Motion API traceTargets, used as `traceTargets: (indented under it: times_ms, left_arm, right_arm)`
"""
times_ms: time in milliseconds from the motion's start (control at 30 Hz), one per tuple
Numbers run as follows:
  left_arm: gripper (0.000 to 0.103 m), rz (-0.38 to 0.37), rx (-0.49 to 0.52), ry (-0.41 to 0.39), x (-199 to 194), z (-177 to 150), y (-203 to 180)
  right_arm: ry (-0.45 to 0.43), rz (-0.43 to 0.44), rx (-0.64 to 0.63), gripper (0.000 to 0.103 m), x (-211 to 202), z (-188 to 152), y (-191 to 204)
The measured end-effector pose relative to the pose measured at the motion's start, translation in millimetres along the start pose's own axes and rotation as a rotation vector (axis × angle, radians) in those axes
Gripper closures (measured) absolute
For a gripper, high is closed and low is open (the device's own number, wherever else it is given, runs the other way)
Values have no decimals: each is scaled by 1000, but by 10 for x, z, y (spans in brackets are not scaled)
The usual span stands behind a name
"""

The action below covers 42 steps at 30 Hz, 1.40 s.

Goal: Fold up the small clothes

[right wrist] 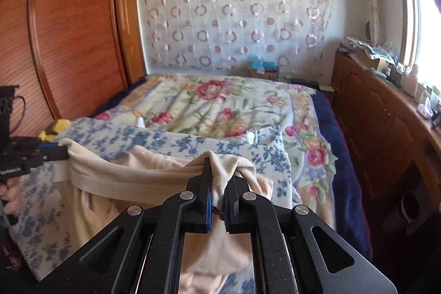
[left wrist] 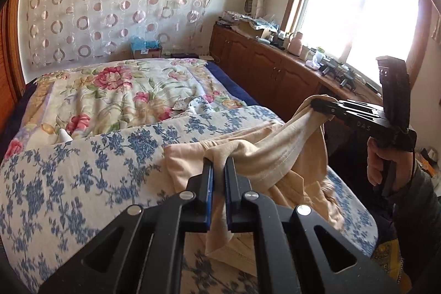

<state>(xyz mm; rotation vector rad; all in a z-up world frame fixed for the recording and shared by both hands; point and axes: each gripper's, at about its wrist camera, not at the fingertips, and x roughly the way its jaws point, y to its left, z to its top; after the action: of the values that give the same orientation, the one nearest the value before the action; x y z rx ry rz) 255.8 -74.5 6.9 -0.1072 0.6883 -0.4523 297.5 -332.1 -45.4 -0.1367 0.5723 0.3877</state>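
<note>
A cream-coloured small garment hangs stretched between both grippers above a blue-flowered cloth on the bed. My left gripper is shut on one end of its ribbed edge. My right gripper, held by a hand at the right, is shut on the other end. In the right wrist view the right gripper pinches a bunched corner of the garment, and the left gripper grips the far end at the left. The lower part of the garment droops onto the cloth.
A floral bedspread covers the bed beyond the blue-flowered cloth. A wooden cabinet with cluttered top runs under the window on the right. A wooden wardrobe stands left of the bed. A cardboard box sits by the curtained wall.
</note>
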Motion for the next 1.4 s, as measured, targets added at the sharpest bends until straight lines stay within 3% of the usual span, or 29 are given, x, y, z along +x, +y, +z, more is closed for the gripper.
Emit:
traceTargets:
  times_ms: [200,300,367,467,600,800,1200,1400]
  left_arm:
    - [96,3,1,93,453,38,172]
    - [67,27,30,75,397,-3,190]
    - [58,23,28,57,296,-15,220]
    - [48,8,17,40,121,-68,271]
    - [47,22,15,19,-127,-205,278]
    - [47,33,17,-8,-483,-412,249]
    - [47,36,16,-29,-920,-779,169]
    - [47,34,-1,-15,-897,-861,185]
  right_arm:
    - [124,-32,34,98,767,-35,-275]
    - [160,-48,29,82,889,-125,-270]
    - [152,-81,18,56,835,-168,-242]
    - [108,-118,10,56,564,-229,-176]
    - [81,-59,17,56,70,-394,33]
    - [125,40,-13,56,-446,-812,586]
    - [253,160,-20,56,-462,-1554,1366]
    - [300,148,-75,57,-381,-1705,1513]
